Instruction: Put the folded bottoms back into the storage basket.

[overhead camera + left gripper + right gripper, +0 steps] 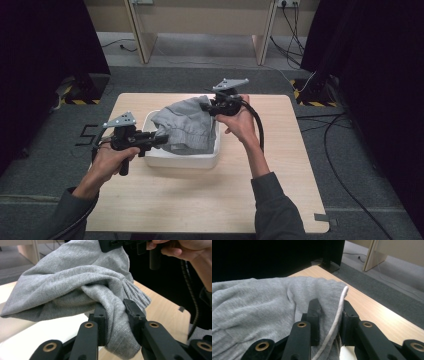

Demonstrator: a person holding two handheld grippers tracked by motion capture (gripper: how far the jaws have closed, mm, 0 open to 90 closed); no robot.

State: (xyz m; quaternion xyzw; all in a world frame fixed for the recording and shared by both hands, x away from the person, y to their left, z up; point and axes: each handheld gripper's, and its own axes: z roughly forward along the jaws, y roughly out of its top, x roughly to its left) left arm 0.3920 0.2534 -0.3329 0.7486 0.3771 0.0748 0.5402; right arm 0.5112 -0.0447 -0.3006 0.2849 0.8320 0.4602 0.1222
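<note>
Pale wooden bench [210, 190] carries a white tub [182, 159]. Left tool [159, 139] and right tool [206, 108] each clamp the grey garment [187, 125] stretched between them

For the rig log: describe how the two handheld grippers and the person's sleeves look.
Both the left gripper and the right gripper are black, each topped by a grey three-cornered plate and ending in two black jaws with brass-coloured pivot rivets. A thick black ribbed cable trails from the right one. The sleeves are dark grey.
</note>
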